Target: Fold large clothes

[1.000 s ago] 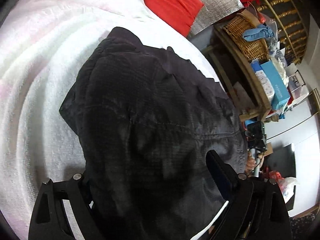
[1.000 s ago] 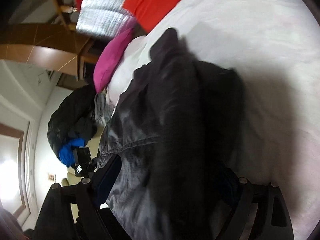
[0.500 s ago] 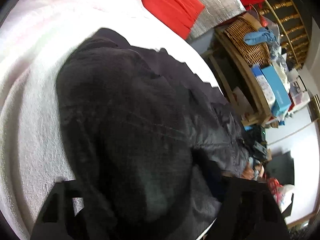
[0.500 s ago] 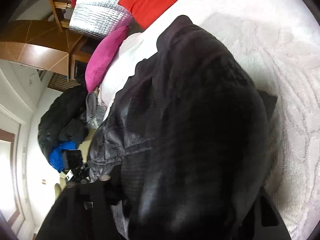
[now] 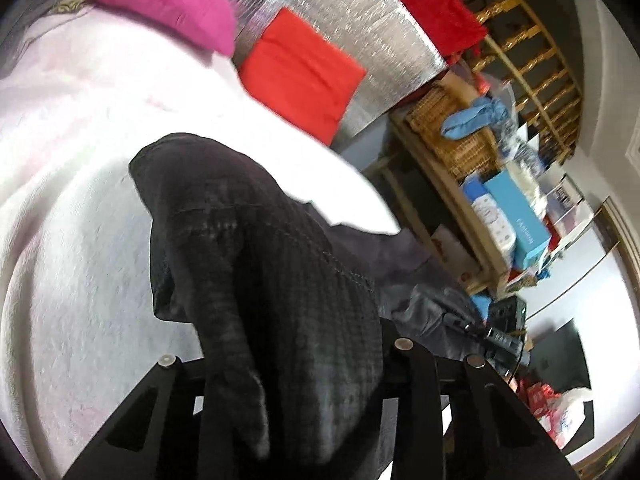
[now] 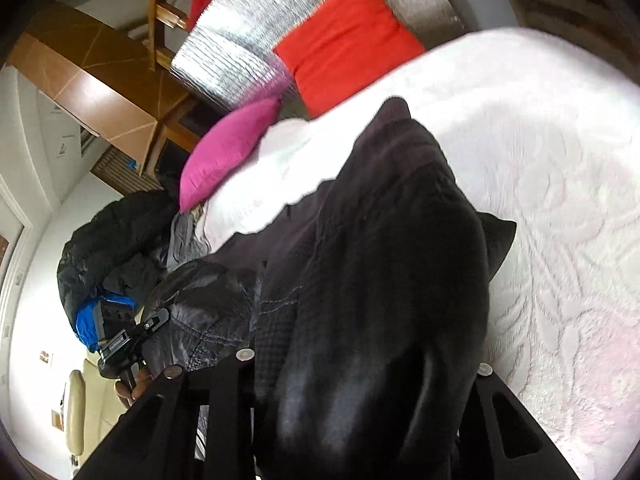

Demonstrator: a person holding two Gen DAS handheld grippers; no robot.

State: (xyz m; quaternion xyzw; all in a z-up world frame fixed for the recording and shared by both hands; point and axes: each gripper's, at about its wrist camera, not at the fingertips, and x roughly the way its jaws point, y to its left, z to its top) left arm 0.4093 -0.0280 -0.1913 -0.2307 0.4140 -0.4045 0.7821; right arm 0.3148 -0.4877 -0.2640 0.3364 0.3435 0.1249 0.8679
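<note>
Fingers of the left gripper (image 5: 292, 392) stand apart with a thick bunch of the dark garment (image 5: 260, 264) filling the gap; whether they pinch it cannot be told, as the tips are buried in cloth. Right gripper (image 6: 360, 392): same finding, fingers spread wide, cloth heaped between and over them, grip unconfirmed. The garment (image 6: 380, 260) hangs from both grippers and trails onto the white bedspread (image 5: 80, 240), its far end lying on the bed. Judgement: a thick, soft, textured fabric, fairly heavy, limp, not slippery, not fragile; best held at seams or hem corners, not mid-panel. Beyond it lie a red cushion (image 5: 300, 76), a pink pillow (image 5: 160, 4) and a cluttered shelf (image 5: 472, 184).
</note>
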